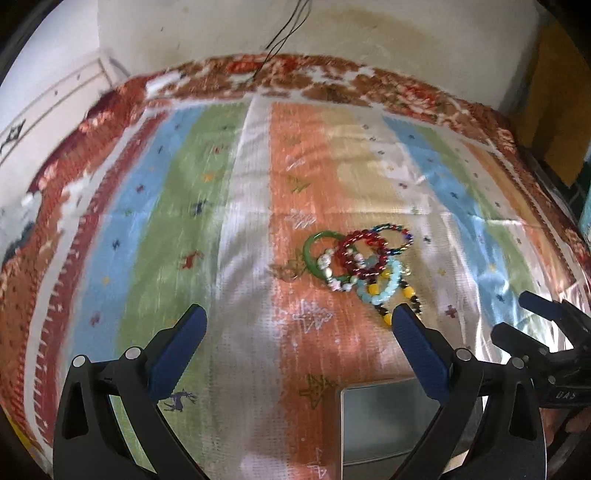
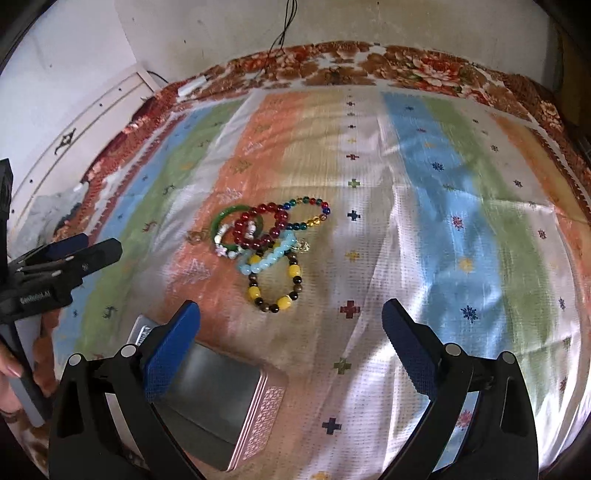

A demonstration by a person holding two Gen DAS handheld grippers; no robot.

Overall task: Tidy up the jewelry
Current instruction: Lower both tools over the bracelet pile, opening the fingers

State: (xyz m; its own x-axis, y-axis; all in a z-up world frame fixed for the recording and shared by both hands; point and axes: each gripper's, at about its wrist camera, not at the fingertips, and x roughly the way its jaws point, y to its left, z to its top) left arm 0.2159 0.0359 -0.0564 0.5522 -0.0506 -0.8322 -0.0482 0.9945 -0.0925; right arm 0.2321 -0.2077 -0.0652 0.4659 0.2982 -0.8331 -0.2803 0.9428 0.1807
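A pile of bracelets lies on the striped cloth: a green bangle, a red bead bracelet, a multicolour bead bracelet, a light blue one, a white bead one and a yellow-and-dark one. An open pink tin box sits near me. My left gripper is open and empty, short of the pile. My right gripper is open and empty, just short of the yellow bracelet.
The striped cloth covers a bed with a floral blanket edge. A wall with a hanging cable stands behind. The right gripper shows in the left wrist view; the left gripper shows in the right wrist view.
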